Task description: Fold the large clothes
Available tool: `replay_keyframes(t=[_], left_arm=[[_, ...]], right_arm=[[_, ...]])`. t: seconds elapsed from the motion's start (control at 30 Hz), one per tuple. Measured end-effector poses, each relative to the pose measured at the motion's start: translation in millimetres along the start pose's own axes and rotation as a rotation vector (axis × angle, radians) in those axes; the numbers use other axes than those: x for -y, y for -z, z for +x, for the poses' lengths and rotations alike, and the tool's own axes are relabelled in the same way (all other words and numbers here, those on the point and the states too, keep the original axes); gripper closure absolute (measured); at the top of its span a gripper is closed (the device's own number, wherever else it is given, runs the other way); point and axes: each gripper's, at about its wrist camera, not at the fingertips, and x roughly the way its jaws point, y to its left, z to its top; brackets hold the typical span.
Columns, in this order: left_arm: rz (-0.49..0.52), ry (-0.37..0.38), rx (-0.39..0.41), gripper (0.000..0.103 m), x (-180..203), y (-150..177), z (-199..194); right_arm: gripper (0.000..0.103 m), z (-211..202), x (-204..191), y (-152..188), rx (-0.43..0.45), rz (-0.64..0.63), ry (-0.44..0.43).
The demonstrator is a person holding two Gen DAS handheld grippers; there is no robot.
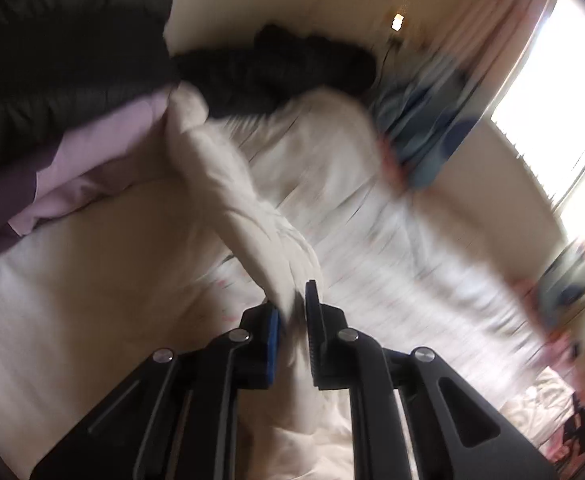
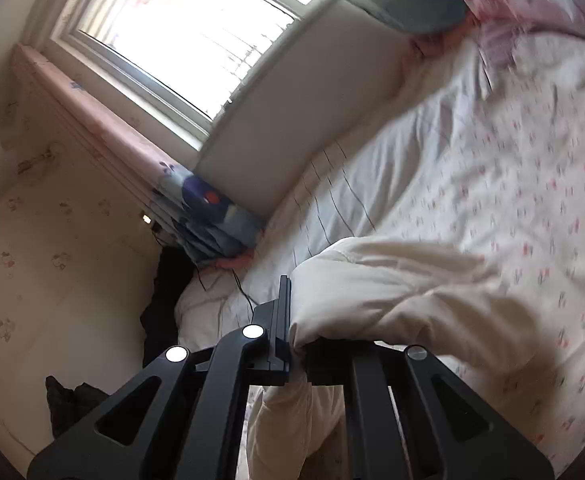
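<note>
A large cream padded garment [image 1: 228,200] stretches up from my left gripper [image 1: 292,312] toward the far end of the bed. The left gripper is shut on a fold of it, with cloth squeezed between the blue pads. In the right wrist view the same cream garment [image 2: 392,288] bulges over my right gripper [image 2: 296,320], which is shut on its edge. The right finger is hidden under the cloth. Both views are blurred by motion.
The bed has a floral sheet [image 2: 512,184]. A black jacket [image 1: 276,68] lies at its far end and a dark padded garment [image 1: 52,48] hangs at the left. A blue patterned cushion [image 1: 424,120] leans by the window [image 2: 188,36]. Black clothing [image 2: 72,400] lies on the floor.
</note>
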Motion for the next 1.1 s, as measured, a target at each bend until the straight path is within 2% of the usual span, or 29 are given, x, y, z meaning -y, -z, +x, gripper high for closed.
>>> replay_keyframes(t=[0.03, 0.07, 0.13, 0.2, 0.23, 0.27, 0.3, 0.33, 0.37, 0.4, 0.43, 0.47, 0.5, 0.57, 0.63, 0.73, 0.8, 0.83, 0.87, 0.9, 0.93, 0.97, 1.03, 1.1], left_arm=[[-0.008, 0.006, 0.010, 0.090, 2.4, 6.4, 1.7], [0.012, -0.005, -0.018, 0.090, 5.2, 14.4, 11.1], [0.076, -0.070, -0.135, 0.090, 6.6, 39.9, 41.3], [0.106, -0.127, -0.247, 0.090, -2.9, 64.3, 66.4], [0.107, -0.157, -0.301, 0.090, -12.6, 79.9, 78.8], [0.092, -0.159, -0.324, 0.090, -22.3, 89.6, 81.4], [0.072, -0.149, -0.338, 0.090, -28.4, 95.7, 78.6], [0.053, -0.129, -0.344, 0.090, -36.5, 99.7, 68.3], [0.062, -0.120, -0.353, 0.090, -37.8, 102.9, 58.5], [0.100, -0.106, -0.377, 0.089, -38.9, 105.7, 41.6], [0.148, -0.077, -0.397, 0.086, -38.0, 109.9, 23.9], [0.198, -0.055, -0.418, 0.069, -41.8, 114.4, 7.6], [0.250, -0.051, -0.440, 0.048, -44.6, 122.2, -14.1], [0.310, -0.054, -0.483, 0.041, -54.7, 136.9, -48.9], [0.353, -0.062, -0.541, 0.041, -66.4, 157.6, -80.2], [0.395, -0.112, -0.636, 0.036, -83.4, 195.4, -113.8], [0.396, -0.130, -0.655, 0.035, -92.0, 211.0, -125.4], [0.387, -0.129, -0.652, 0.035, -93.8, 214.9, -131.3], [0.375, -0.116, -0.654, 0.036, -93.0, 217.2, -135.8], [0.365, -0.087, -0.680, 0.041, -89.7, 220.5, -138.7], [0.358, -0.048, -0.709, 0.054, -84.0, 223.8, -140.6], [0.351, -0.023, -0.735, 0.073, -80.2, 227.0, -146.3], [0.379, 0.006, -0.713, 0.084, -68.0, 225.9, -165.8], [0.337, 0.077, -0.682, 0.087, -61.9, 213.4, -189.5]], right_arm=[[0.098, -7.4, -0.1, -9.0, 0.027, -0.029, 0.026], [0.098, -15.5, 9.9, -14.5, 0.042, -0.038, 0.073], [0.097, -26.6, 47.2, -11.1, 0.021, 0.007, 0.183], [0.095, -27.1, 111.5, 12.1, -0.127, 0.133, 0.358], [0.092, -29.0, 140.4, 26.0, -0.201, 0.214, 0.418], [0.091, -38.2, 172.5, 47.1, -0.253, 0.329, 0.425], [0.091, -51.1, 185.1, 61.2, -0.235, 0.383, 0.369], [0.090, -64.2, 184.7, 73.7, -0.220, 0.383, 0.325], [0.087, -75.6, 172.9, 83.9, -0.222, 0.332, 0.302], [0.076, -86.2, 156.0, 93.2, -0.233, 0.271, 0.269], [0.071, -97.0, 136.1, 103.4, -0.255, 0.217, 0.204], [0.054, -108.0, 114.7, 117.1, -0.293, 0.161, 0.144], [0.042, -117.8, 94.8, 132.5, -0.341, 0.104, 0.128], [0.039, -131.0, 61.8, 170.6, -0.483, 0.019, 0.085], [0.038, -137.3, 41.2, 213.0, -0.646, -0.028, 0.076], [0.038, -144.3, 21.2, 263.4, -0.799, -0.079, 0.086], [0.036, -151.1, 10.4, 295.5, -0.834, -0.104, 0.073], [0.036, -148.8, 3.3, 302.8, -0.836, -0.132, 0.069], [0.042, -146.0, -6.2, 307.6, -0.834, -0.161, 0.052], [0.072, -143.8, -13.9, 308.4, -0.824, -0.169, 0.039], [0.081, -141.3, -22.0, 306.7, -0.808, -0.151, 0.013], [0.083, -142.5, -31.6, 304.3, -0.781, -0.151, -0.007], [0.088, -150.3, -55.2, 292.2, -0.722, -0.169, -0.058], [0.089, -160.0, -76.5, 265.6, -0.672, -0.170, -0.090]])
